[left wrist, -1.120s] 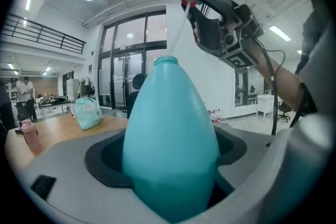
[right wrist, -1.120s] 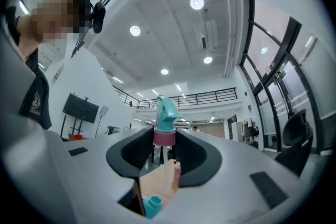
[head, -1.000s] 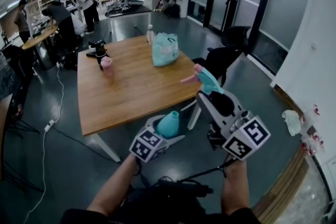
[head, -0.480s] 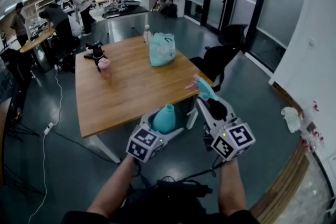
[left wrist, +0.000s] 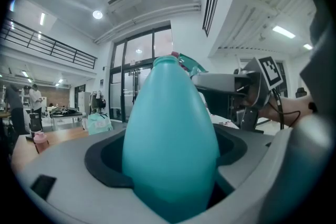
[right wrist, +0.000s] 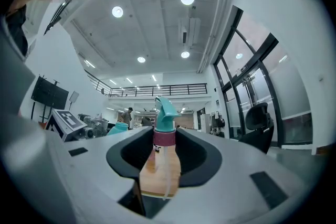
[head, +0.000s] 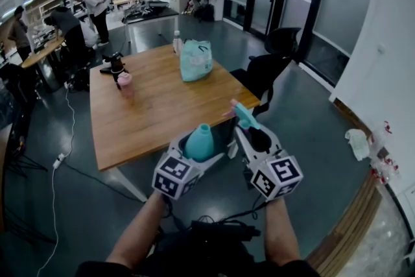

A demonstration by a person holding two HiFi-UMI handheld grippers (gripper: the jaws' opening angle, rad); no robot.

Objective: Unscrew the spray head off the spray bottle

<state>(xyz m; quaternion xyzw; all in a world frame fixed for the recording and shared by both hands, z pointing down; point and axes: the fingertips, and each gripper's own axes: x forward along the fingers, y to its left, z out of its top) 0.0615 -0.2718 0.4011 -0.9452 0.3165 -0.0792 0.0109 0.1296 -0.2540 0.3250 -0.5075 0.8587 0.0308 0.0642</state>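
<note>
My left gripper (head: 194, 157) is shut on the teal spray bottle (head: 198, 141), which stands upright in the jaws with a bare neck. In the left gripper view the bottle (left wrist: 170, 144) fills the middle. My right gripper (head: 250, 134) is shut on the spray head (head: 242, 115), teal with a pink collar. In the right gripper view the spray head (right wrist: 165, 112) stands upright between the jaws with its thin tube hanging below the collar. The head is apart from the bottle, to its right and at about neck height. Both grippers hover over the near edge of the table.
The wooden table (head: 155, 115) carries a teal bag (head: 196, 60), a pink cup (head: 124, 82), a black device (head: 113, 63) and a clear bottle (head: 176, 42). A black chair (head: 264, 73) stands at its right side. People work at benches at the back left.
The right gripper has come down and a little left with the spray head, closer to the bottle. The left gripper has lifted the bottle slightly.
</note>
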